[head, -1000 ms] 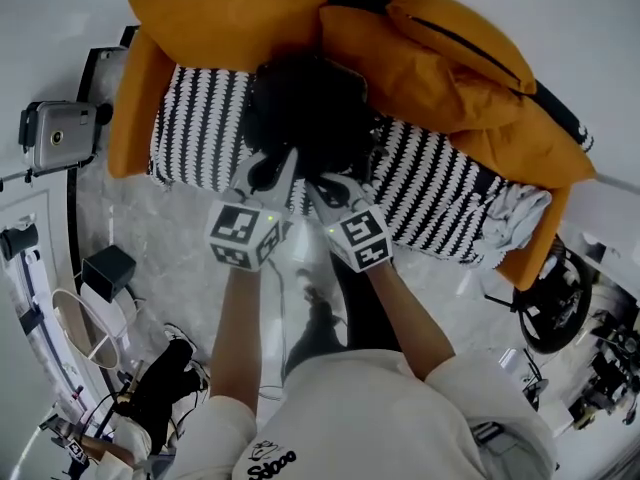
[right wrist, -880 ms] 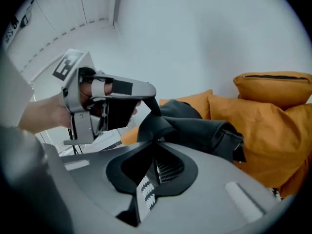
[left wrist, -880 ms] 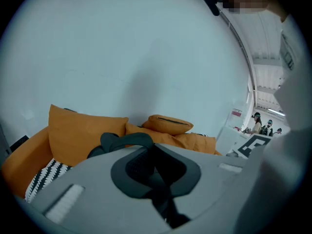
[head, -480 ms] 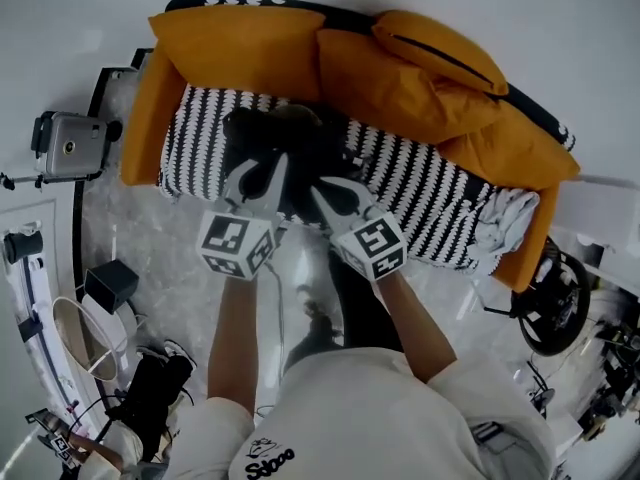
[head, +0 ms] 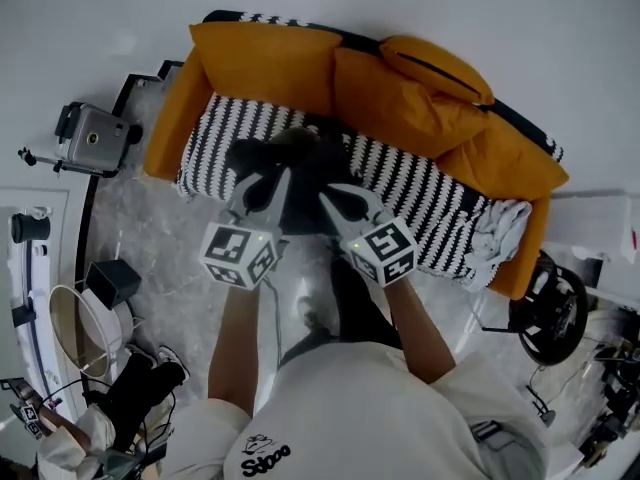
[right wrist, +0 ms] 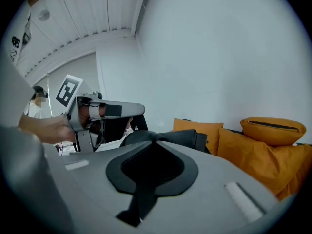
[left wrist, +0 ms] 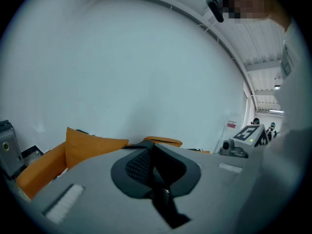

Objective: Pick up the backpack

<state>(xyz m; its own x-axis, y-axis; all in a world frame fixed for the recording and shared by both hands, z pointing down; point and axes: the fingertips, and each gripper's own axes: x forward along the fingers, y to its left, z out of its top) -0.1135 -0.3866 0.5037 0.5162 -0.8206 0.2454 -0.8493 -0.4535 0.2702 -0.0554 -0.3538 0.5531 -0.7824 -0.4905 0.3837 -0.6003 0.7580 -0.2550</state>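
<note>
The black backpack hangs just above the striped seat of the sofa, held up by both grippers side by side. My left gripper is shut on a black mesh-backed strap at the backpack's left side. My right gripper is shut on black backpack fabric just to the right. In the right gripper view the left gripper shows close by on the left, and the backpack's top lies between the two. The lower part of the backpack is hidden behind the grippers.
Orange cushions line the sofa's back, and an orange armrest stands at its left. A grey cloth lies at the right end. A camera on a stand, a black box and a white ring stand at the left.
Both grippers have risen together, still shut on the backpack. The backpack has come up off the sofa seat with them.
</note>
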